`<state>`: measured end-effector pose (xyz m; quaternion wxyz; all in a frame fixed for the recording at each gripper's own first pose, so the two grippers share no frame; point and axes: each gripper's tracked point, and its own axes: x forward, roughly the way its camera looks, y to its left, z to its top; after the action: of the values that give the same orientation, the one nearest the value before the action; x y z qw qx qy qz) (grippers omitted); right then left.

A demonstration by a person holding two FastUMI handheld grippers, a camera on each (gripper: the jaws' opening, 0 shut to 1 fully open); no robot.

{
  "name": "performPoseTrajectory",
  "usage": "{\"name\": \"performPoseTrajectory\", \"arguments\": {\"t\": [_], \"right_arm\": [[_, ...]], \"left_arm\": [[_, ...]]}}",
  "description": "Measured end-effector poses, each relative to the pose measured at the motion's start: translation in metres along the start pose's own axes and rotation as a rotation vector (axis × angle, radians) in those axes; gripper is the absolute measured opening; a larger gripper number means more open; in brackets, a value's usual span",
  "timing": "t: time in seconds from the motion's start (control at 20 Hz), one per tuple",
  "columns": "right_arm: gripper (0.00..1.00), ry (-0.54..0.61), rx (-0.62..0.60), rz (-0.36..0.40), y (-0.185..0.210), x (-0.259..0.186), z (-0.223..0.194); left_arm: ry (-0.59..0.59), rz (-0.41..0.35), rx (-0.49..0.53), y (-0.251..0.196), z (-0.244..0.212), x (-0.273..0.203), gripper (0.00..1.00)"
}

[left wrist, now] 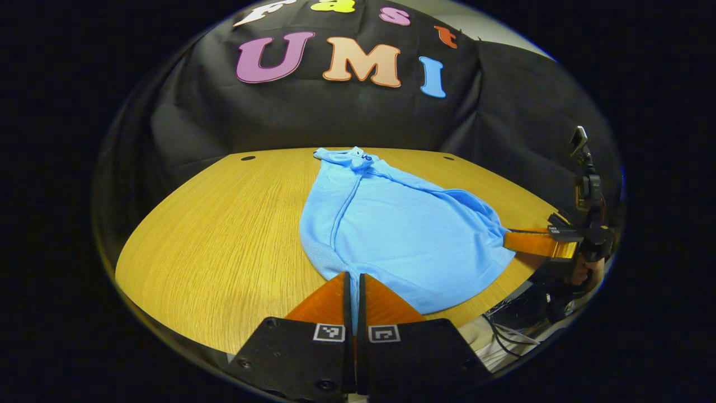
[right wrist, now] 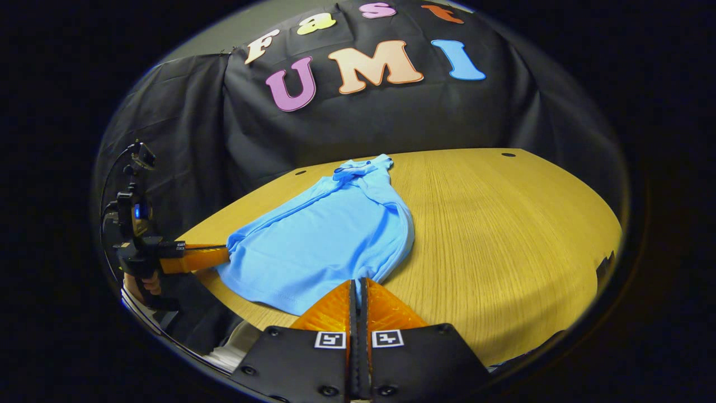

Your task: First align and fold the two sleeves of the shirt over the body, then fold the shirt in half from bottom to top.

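Your left gripper [left wrist: 353, 275] and right gripper [right wrist: 358, 281] are each pinching the shirt's [left wrist: 391, 229] near hem corners. The shirt is stretching ahead of both across the table [left wrist: 224, 240].

A wooden tabletop [left wrist: 212, 235] with a pale oak grain fills the middle of both views, its surface evenly lit with a soft sheen. Small dark round holes [left wrist: 248, 158] sit near its far edge. Behind it hangs a black cloth wall [left wrist: 313, 117], creased and draped in folds. Above the cloth, a strip of light grey wall [right wrist: 224, 39] shows at the far top.
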<state>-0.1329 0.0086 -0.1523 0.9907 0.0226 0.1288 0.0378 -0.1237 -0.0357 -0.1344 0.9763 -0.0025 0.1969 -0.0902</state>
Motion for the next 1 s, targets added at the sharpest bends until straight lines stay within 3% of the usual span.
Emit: {"name": "performPoseTrajectory", "arguments": {"t": [0.25, 1.0], "right_arm": [[0.02, -0.006, -0.008, -0.008, -0.004, 0.004, 0.014], [0.03, -0.055, -0.067, -0.016, -0.011, 0.059, 0.112]], "left_arm": [[-0.008, 0.006, -0.024, 0.006, 0.008, 0.002, 0.00], [-0.159, 0.016, -0.095, 0.045, 0.118, 0.048, 0.00]]}}
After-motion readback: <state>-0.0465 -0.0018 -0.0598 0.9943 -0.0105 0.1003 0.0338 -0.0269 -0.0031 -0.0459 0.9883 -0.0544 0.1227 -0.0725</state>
